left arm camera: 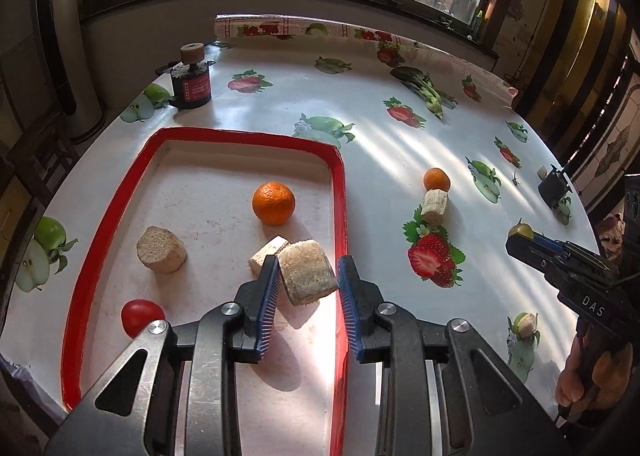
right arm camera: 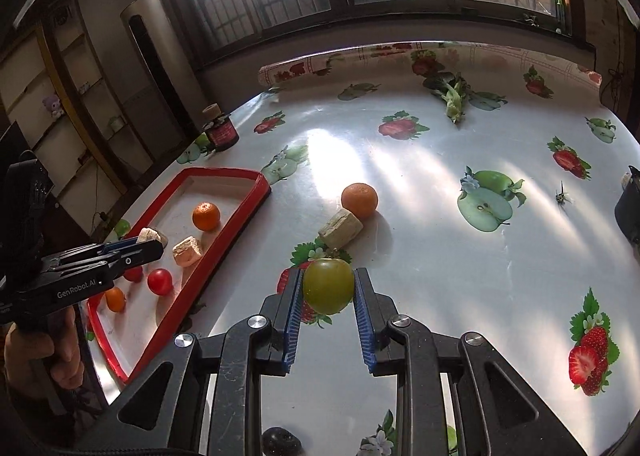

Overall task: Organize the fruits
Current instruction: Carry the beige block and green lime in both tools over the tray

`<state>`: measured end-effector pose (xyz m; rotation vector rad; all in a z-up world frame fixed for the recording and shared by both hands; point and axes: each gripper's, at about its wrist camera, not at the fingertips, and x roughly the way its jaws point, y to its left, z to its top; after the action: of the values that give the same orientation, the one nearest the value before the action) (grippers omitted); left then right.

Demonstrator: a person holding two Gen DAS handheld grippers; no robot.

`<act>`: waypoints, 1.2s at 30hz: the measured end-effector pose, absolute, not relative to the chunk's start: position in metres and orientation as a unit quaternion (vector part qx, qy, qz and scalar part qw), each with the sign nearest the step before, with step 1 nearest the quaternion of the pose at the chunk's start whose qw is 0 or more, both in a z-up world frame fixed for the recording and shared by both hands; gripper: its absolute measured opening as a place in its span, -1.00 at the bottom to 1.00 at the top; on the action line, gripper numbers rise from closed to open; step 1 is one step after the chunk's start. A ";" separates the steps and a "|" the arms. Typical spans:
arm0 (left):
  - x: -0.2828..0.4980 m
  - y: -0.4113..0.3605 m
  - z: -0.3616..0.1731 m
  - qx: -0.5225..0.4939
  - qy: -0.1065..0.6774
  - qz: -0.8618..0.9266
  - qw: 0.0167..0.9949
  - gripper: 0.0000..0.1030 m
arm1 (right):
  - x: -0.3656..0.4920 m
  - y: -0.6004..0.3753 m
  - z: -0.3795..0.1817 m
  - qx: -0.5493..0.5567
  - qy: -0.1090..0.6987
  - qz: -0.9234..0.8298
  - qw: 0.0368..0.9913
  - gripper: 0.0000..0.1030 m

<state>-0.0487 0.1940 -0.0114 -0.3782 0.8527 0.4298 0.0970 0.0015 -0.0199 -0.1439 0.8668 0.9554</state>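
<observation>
Sunlit, the fruit-print worktop (right arm camera: 420,216) carried our red tray (left arm camera: 340,192); our left tongs (left arm camera: 308,276) clasped a beige chunk (left arm camera: 306,276) over it, right tongs (right arm camera: 328,288) clenched a green fruit (right arm camera: 328,290) beside the tray.

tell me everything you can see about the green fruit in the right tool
The green fruit is small and round, with smooth, glossy yellow-green skin that looks slightly translucent in the sunlight and shows a faint highlight near the top. No stem or leaf shows. It sits between the blue ribbed pads of the right tool, both pads pressing its sides, near the fingertips. It appears held above the fruit-print tablecloth, outside the red-rimmed tray, with a printed strawberry behind it.
</observation>
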 end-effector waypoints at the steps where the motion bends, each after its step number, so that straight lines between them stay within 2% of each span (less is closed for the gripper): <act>1: -0.051 0.196 -0.011 -0.182 0.407 0.207 0.871 -0.48 | 0.094 0.006 -0.019 -0.069 0.402 0.448 0.796 -0.51; 36: -0.071 0.291 -0.014 -0.219 0.401 0.260 0.851 -0.48 | 0.066 0.152 -0.010 -0.106 0.393 0.518 0.752 -0.51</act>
<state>-0.0705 0.2907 -0.0141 -0.4606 0.8455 0.5472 0.0661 0.1517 -0.0100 -0.2321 0.8586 1.1323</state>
